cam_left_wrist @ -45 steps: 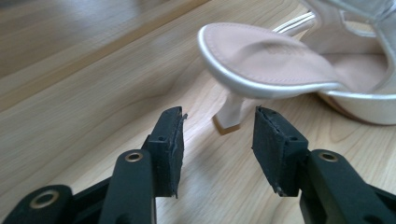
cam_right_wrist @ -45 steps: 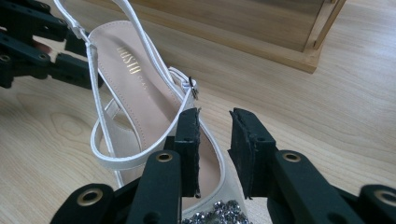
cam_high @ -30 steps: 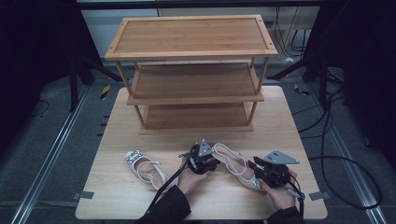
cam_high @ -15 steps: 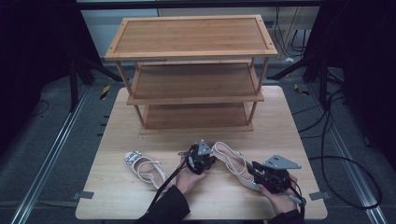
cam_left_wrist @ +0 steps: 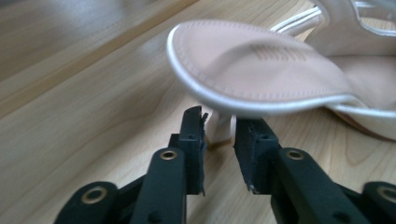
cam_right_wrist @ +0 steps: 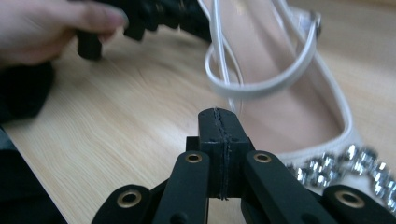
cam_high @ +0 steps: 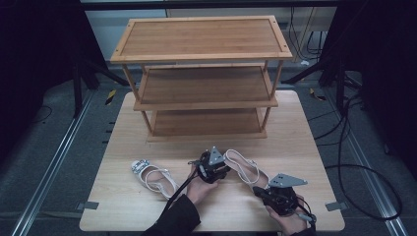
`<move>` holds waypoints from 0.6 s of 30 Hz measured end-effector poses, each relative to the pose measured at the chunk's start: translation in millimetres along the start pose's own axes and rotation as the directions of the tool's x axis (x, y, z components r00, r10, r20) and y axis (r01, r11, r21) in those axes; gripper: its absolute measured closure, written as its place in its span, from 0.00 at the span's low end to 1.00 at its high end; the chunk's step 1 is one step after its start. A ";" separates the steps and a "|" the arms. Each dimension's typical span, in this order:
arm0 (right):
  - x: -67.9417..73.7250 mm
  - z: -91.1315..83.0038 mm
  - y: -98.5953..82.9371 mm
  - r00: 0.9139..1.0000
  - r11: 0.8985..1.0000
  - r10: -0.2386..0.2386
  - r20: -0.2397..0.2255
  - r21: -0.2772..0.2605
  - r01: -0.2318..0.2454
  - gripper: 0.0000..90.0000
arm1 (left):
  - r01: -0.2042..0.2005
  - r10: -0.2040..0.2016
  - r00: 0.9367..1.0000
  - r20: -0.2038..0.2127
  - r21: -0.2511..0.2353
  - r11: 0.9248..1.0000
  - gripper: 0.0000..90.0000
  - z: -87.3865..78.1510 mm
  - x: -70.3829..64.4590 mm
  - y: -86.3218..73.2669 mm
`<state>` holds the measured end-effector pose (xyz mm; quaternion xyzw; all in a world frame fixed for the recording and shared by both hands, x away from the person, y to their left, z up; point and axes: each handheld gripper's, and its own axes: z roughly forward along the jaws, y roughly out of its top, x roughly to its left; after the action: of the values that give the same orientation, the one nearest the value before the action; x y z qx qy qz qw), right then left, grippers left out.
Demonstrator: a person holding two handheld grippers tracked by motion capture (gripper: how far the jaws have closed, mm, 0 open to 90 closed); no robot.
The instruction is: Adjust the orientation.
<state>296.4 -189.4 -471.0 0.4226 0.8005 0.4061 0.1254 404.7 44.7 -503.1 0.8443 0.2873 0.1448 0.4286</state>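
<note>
A: So, what is hard to make out, going left to right?

B: On the wooden table (cam_high: 123,147), the left sandal (cam_high: 152,177) lies alone, small and pale. The left gripper (cam_high: 212,168) covers the heel end of the right sandal (cam_high: 244,167) in the high view, and a dark sleeve (cam_high: 177,219) is cut off at the bottom edge.

A: How are the hands set?

B: The left hand (cam_high: 196,184) reaches forward, gripper low at the sandal's heel. In the left gripper view the jaws stand narrowly apart on either side of the slim heel (cam_left_wrist: 219,128), under the raised sole (cam_left_wrist: 261,70); whether they touch it, I cannot tell. The right hand (cam_high: 290,221) sits near the front edge, with the right gripper (cam_right_wrist: 218,121) pressed fully closed on nothing, just beside the sandal's jewelled toe (cam_right_wrist: 345,168).

A: And the room around?

B: A three-tier wooden rack (cam_high: 201,73) stands at the back. Bare tabletop lies between it and the sandals, and more at the far left.
</note>
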 end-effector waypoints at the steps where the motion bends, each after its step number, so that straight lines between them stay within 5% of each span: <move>1: -0.8 1.8 -1.2 1.000 1.000 0.006 0.009 0.016 -0.006 1.00 | -0.002 0.002 1.000 0.002 0.000 1.000 0.76 1.5 0.3 -0.1; 3: -2.7 4.9 -3.2 0.999 0.998 0.010 0.045 0.062 -0.013 1.00 | 0.001 -0.001 1.000 0.023 -0.002 1.000 0.77 5.0 1.5 -0.5; 5: -6.4 5.6 -4.6 0.999 0.998 0.034 0.032 0.059 -0.036 1.00 | -0.005 0.005 1.000 0.018 0.014 1.000 0.79 7.0 2.7 0.5; 16: -6.7 4.5 -3.3 0.997 0.997 0.008 0.082 0.070 -0.014 1.00 | 0.019 -0.023 0.998 0.052 0.065 0.998 0.96 -10.3 1.8 -7.4; 18: -6.0 4.5 -3.3 0.996 0.997 0.009 0.085 0.075 -0.016 1.00 | 0.013 -0.015 0.999 0.031 0.048 0.999 0.91 -9.7 0.5 -7.1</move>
<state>300.6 -192.7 -477.2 0.4490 0.8065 0.3580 0.1408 397.8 54.5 -503.2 0.8543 0.2898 0.1218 0.4139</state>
